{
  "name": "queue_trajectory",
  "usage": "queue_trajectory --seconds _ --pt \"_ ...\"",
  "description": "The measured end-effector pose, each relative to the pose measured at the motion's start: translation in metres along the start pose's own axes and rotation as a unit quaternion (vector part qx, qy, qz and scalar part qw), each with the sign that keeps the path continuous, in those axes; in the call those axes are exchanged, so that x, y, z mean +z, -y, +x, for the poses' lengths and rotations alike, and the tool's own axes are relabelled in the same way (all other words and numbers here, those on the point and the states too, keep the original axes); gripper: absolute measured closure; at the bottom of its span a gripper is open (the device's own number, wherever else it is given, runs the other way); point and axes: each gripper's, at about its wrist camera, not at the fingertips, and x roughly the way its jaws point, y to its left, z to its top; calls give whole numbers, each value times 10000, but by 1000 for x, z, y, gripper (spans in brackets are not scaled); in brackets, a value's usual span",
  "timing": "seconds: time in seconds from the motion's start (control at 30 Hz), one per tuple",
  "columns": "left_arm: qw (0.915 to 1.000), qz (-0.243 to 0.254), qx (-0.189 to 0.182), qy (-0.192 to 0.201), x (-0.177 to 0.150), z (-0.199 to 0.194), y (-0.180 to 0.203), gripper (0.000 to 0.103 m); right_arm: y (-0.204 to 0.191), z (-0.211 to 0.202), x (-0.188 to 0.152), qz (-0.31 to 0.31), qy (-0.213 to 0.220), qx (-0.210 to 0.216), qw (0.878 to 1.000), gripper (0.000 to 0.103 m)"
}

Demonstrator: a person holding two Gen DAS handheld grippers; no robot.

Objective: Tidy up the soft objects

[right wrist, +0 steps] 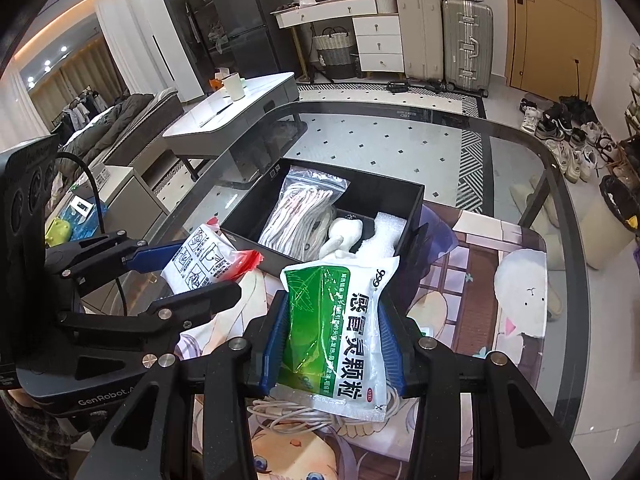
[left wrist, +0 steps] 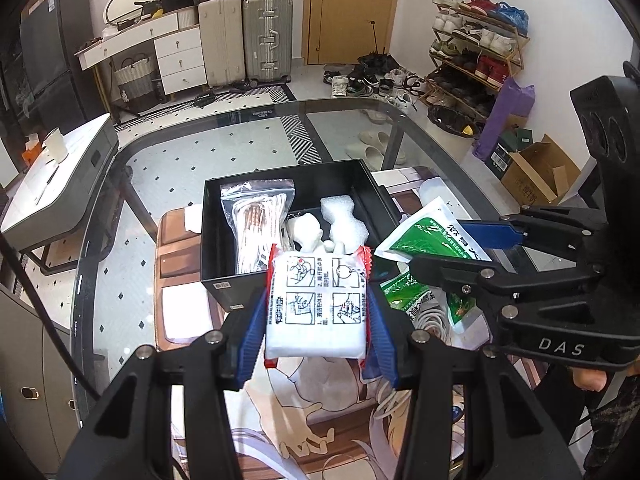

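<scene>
Just ahead of both grippers sits the black box (left wrist: 224,240), open-topped on the glass table (left wrist: 192,148). The left gripper (left wrist: 316,312) is clamped on a white sachet with red ends (left wrist: 316,304), held above the box's near wall with its long axis pointing forward into the box. To its right, the right gripper (right wrist: 334,344) is clamped on a green-and-white medicine pouch (right wrist: 340,320), long axis also running away from the fingers, its far end over the box's near right corner. Of the two, the left load looks nearer the open space, so I judge a short forward reach and release would drop it in.

Count: two packets in the grippers; inside the box one zip bag of cord (left wrist: 258,228), one white soft toy (left wrist: 306,230) and one foam piece (left wrist: 344,220). One loose white cable (right wrist: 288,412) lies on the printed mat (right wrist: 500,240) under the pouch.
</scene>
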Motion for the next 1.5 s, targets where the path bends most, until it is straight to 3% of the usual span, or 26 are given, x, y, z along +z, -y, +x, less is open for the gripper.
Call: queue_trajectory --seconds 1.5 --pt "9993 -104 -338 -154 56 57 -53 56 13 45 80 -213 -120 -38 9997 61"
